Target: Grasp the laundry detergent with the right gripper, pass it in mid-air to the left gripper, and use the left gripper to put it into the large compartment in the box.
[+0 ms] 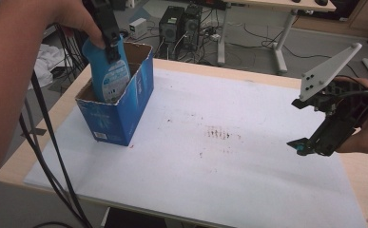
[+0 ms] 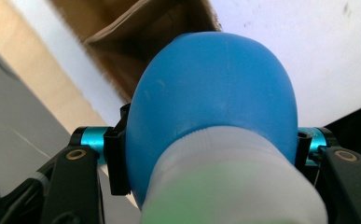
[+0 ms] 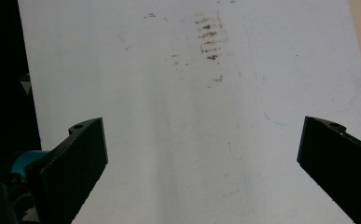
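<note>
Nearest, on the right side of the surface (image 1: 248, 85), the right gripper (image 1: 299, 146) hangs above the white sheet (image 1: 219, 171) with a grey three-cornered plate (image 1: 331, 71) on top of it. In the right gripper view its two black fingers (image 3: 78, 161) stand wide apart with nothing between them, just bare white sheet and a patch of dark smudges (image 3: 208, 39) farther off. Those smudges (image 1: 218, 134) lie near the middle of the sheet in the high view.

Farther away, at the far left, an open blue cardboard box (image 1: 124, 111) stands upright on the sheet near its far left corner. The blue bottle (image 1: 109, 71) stands upright in the box, its lower part below the rim and its upper part rising above it. The left gripper (image 1: 109, 47) comes down from above and is clamped on the bottle; in the left gripper view the fingers (image 2: 115, 161) press against both sides of the rounded blue body (image 2: 215, 98), with the white cap nearest the camera and the brown inside of the box beyond.
</note>
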